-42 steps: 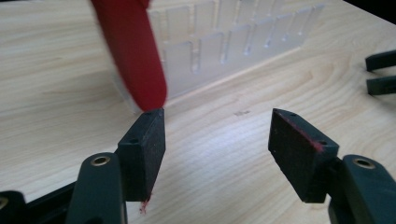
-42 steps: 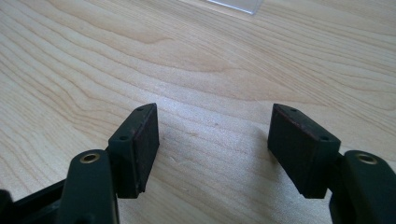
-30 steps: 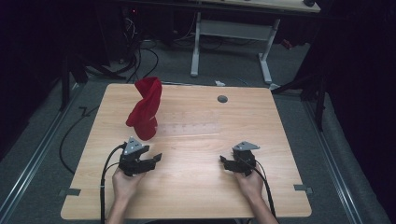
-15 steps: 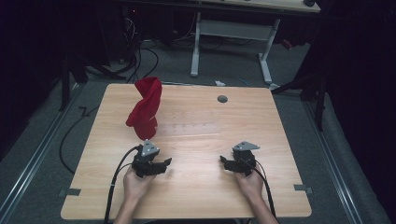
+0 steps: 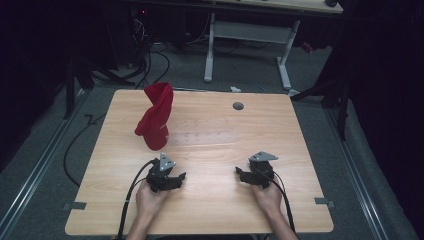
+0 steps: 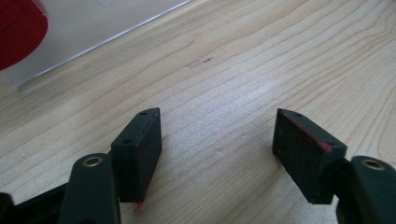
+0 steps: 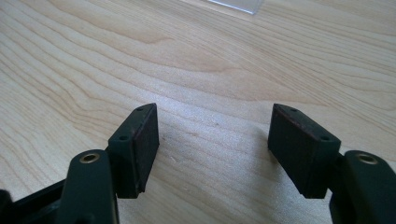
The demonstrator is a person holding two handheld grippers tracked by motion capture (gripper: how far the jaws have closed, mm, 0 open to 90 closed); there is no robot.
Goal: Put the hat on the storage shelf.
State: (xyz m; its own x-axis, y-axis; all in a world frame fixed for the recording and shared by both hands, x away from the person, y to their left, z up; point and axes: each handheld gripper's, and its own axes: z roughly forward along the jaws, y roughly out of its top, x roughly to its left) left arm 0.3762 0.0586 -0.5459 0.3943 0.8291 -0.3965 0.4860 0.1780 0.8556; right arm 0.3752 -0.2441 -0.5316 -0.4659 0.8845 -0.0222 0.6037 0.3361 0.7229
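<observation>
Left hand-held gripper shifted right, jaws just widened, empty; right hand-held gripper apart.

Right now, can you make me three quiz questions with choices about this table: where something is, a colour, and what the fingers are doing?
1. Where is the cloth?
A. far left of the table
B. near right corner
C. on the floor

2. What colour is the cloth?
A. blue
B. red
C. green

3. How are the left gripper fingers?
A. shut on the cloth
B. shut on nothing
C. open, holding nothing

Answers:
1 A, it stands beyond the left hand.
2 B, plainly red.
3 C, bare wood shows between them.
</observation>
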